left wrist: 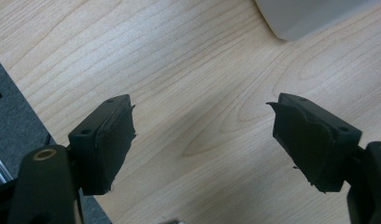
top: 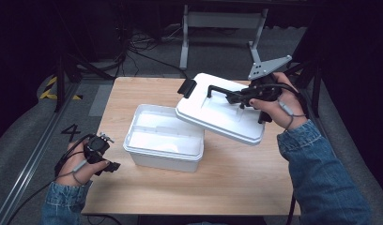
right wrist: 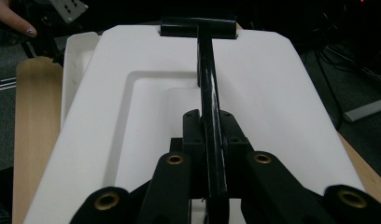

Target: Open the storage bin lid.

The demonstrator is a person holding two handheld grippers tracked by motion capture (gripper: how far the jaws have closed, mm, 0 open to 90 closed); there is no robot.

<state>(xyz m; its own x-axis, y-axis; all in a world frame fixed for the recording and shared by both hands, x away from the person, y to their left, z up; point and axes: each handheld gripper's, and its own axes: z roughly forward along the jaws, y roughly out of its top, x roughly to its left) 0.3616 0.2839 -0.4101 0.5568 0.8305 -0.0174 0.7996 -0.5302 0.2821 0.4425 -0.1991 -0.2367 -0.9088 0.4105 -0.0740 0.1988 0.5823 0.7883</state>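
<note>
1. Tabletop (top: 236,183) of pale wood grain fills the middle of the high view, with grey floor around it and a dark room beyond.
2. Cables (top: 133,47) trail across the floor at 11 o'clock from the table, a grey metal stand (top: 222,21) rises at 12 o'clock, and yellow-black tape (top: 51,89) marks the floor at 9 o'clock.
3. White box (top: 164,138) sits open near the table's centre.
4. White lid (top: 218,115) hangs tilted above the box's 2 o'clock corner — its lower edge overlaps the box rim.
5. Right gripper (right wrist: 209,140) has its jaws pressed onto the lid's black handle (right wrist: 206,84), pinching it.
6. Left gripper (top: 112,166) rests at 8 o'clock from the box, near the table's edge — jaws spread wide over bare wood, holding nothing.
</note>
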